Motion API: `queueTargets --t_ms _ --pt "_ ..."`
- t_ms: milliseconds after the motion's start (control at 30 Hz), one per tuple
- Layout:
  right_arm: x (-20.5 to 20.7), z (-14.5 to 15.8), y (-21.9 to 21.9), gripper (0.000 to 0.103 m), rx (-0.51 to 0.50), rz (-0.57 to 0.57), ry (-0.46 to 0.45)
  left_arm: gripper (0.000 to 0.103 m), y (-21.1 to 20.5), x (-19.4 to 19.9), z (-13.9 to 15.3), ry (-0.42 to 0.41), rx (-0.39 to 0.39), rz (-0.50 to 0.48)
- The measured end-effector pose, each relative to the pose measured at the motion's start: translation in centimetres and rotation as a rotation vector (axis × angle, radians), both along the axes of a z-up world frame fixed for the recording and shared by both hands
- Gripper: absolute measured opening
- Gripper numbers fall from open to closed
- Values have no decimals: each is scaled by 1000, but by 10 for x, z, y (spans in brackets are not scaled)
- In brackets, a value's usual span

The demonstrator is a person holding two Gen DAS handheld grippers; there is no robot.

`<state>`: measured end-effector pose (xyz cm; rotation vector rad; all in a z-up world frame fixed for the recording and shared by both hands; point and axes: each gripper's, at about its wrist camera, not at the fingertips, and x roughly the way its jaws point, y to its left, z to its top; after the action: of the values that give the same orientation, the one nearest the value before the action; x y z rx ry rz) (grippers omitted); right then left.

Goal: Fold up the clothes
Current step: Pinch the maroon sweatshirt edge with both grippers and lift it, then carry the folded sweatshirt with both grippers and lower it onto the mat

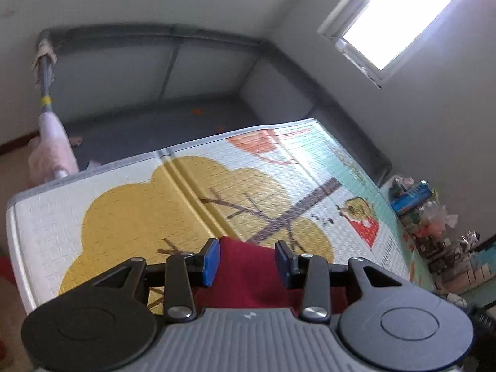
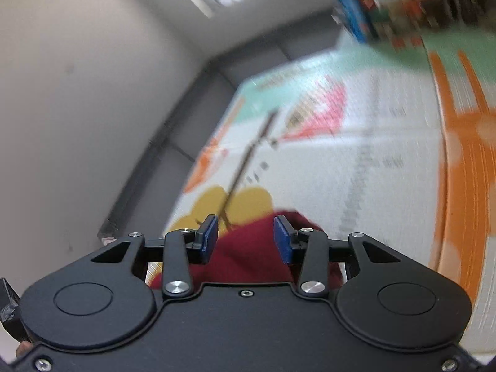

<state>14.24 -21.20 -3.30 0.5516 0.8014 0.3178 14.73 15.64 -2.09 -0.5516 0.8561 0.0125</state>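
A dark red garment [image 1: 248, 282] lies on a play mat [image 1: 139, 204] printed with a yellow tree. My left gripper [image 1: 248, 262] hovers over the garment's far edge. Its blue pads [image 1: 210, 262] stand apart, and the cloth shows in the gap without being pinched. In the blurred right wrist view the same red garment [image 2: 248, 257] lies under my right gripper [image 2: 246, 238]. Its blue pads [image 2: 283, 238] are also apart and do not press on the cloth. The mat [image 2: 356, 170] stretches beyond it. The gripper bodies hide the near part of the garment.
Grey padded walls [image 1: 155, 71] enclose the floor behind the mat. A pole with a pink cover [image 1: 54, 145] leans at the far left. Boxes and clutter [image 1: 415, 198] line the mat's right side, also seen as clutter [image 2: 387, 9]. A bright window [image 1: 400, 15] is upper right.
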Motion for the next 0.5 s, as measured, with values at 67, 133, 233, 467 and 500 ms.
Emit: queueTargets --t_ms 67,133,233,467,500 --pt "4 6 14 34 -12 34 -18 41 -10 2 0 -1 0 -20" --pt "8 10 30 30 -20 70 -28 41 -20 5 -2 -2 -7 -38" --pt "13 8 52 24 -35 103 -21 40 -36 8 -7 -15 -19 -67" --pt "23 -19 93 15 -31 130 50 25 -66 11 -24 -37 -18 -107" --pt "23 -22 98 15 -31 132 57 23 -68 11 -27 -39 -17 -110"
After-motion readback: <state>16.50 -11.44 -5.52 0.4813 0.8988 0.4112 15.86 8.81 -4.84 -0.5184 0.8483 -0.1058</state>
